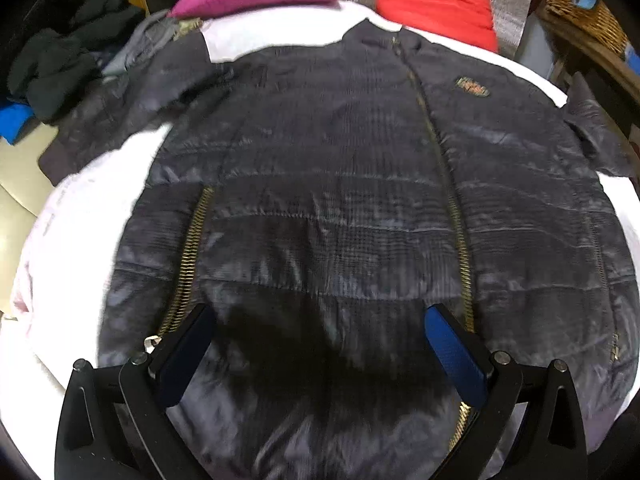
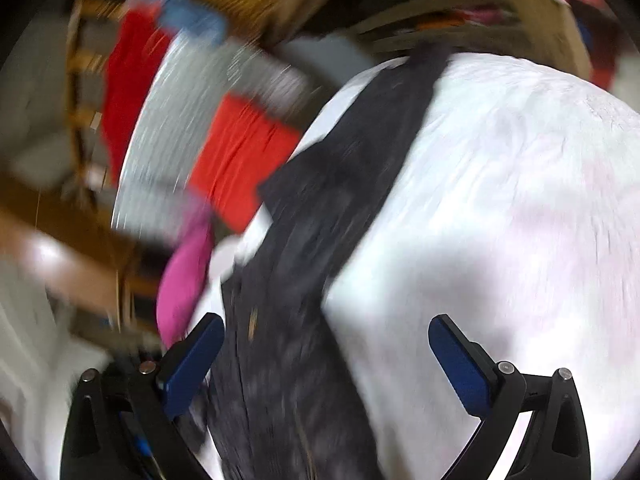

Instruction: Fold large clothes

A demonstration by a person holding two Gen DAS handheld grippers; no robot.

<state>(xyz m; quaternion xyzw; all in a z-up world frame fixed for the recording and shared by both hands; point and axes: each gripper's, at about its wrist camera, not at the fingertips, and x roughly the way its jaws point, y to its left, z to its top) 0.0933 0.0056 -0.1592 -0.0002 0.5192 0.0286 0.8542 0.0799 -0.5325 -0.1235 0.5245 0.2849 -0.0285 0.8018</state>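
The left gripper (image 1: 320, 320) hovers with its jaws wide apart and nothing between them, over the hem of a dark jacket (image 1: 340, 184) spread flat, front up, on a white sheet (image 1: 76, 216). A pocket zip (image 1: 192, 248) runs ahead of the left jaw; the main zip (image 1: 452, 208) passes the right jaw. The right gripper (image 2: 326, 332) is likewise spread and empty: a jacket sleeve (image 2: 320, 216) lies between its jaws, nearer the left one, sheet ahead of the right; the view is blurred.
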